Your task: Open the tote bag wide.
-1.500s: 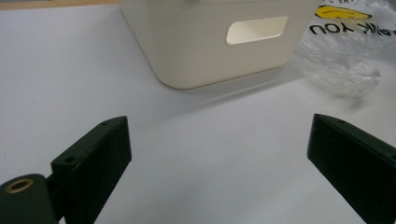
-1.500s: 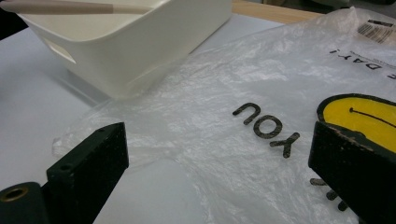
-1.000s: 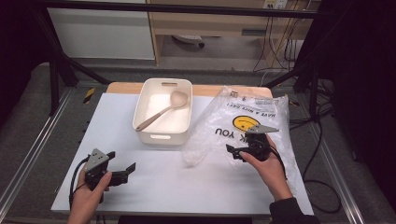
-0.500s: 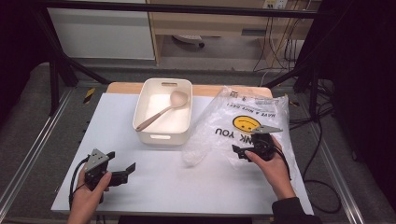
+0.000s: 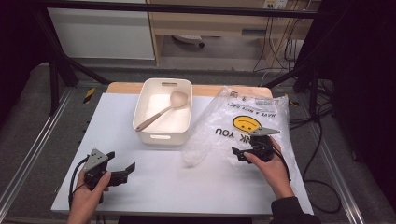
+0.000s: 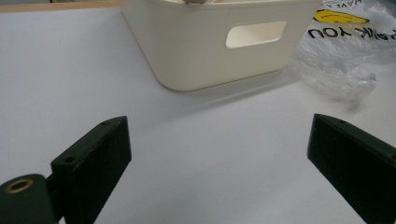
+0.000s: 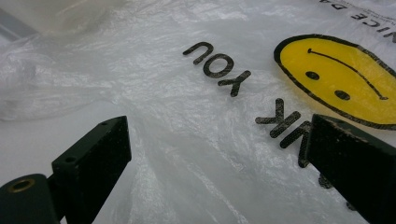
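Plastic bag [image 5: 243, 126], one, under right tongs [image 5: 240, 153], jaws apart. One cream tub [image 5: 163, 112] holding one spoon [image 5: 163, 109]. Left tongs [image 5: 123, 171] apart over bare bench [image 5: 187, 182].

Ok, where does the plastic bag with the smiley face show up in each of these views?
High view: plastic bag lies right of centre, under the right gripper.
Left gripper view: top right corner, beside the white bin.
Right gripper view: spread beneath the open jaws.
Shared landmark: yellow smiley face.
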A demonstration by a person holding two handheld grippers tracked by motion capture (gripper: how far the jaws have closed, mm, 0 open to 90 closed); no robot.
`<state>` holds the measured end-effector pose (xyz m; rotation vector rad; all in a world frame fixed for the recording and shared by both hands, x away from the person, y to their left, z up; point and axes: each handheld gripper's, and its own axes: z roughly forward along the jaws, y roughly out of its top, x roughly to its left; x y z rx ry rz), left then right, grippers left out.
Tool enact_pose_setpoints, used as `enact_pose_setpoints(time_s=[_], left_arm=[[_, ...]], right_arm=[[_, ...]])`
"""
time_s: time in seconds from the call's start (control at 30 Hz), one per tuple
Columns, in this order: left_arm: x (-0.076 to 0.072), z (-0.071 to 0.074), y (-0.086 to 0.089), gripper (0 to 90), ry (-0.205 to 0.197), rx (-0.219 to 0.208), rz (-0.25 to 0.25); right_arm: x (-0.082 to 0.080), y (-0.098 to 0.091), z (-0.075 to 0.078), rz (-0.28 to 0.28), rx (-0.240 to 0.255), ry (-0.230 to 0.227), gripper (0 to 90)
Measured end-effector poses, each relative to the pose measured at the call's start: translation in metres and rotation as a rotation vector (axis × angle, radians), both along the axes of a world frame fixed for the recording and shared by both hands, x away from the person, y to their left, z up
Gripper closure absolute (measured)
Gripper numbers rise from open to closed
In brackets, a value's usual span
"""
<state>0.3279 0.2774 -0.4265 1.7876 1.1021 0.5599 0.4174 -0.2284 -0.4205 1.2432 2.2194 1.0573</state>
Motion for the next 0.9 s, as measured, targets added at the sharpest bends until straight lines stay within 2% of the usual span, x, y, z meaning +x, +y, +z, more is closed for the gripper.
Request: enact_pose_setpoints(time_s=[0.57, 0.73, 0.9], left_arm=[[0.000, -0.001, -0.001, 5.8, 0.008, -0.001, -0.001], [0.000, -0.002, -0.001, 5.8, 0.010, -0.001, 0.001], [0.000, -0.002, -0.001, 5.8, 0.013, 0.000, 0.002]], right_arm=[[0.008, -0.004, -0.020, 0.001, -0.015, 0.049, 7.8], [0.008, -0.004, -0.019, -0.002, -0.009, 0.026, 7.1], [0.010, -0.006, -0.022, -0.011, -0.011, 0.034, 6.7]])
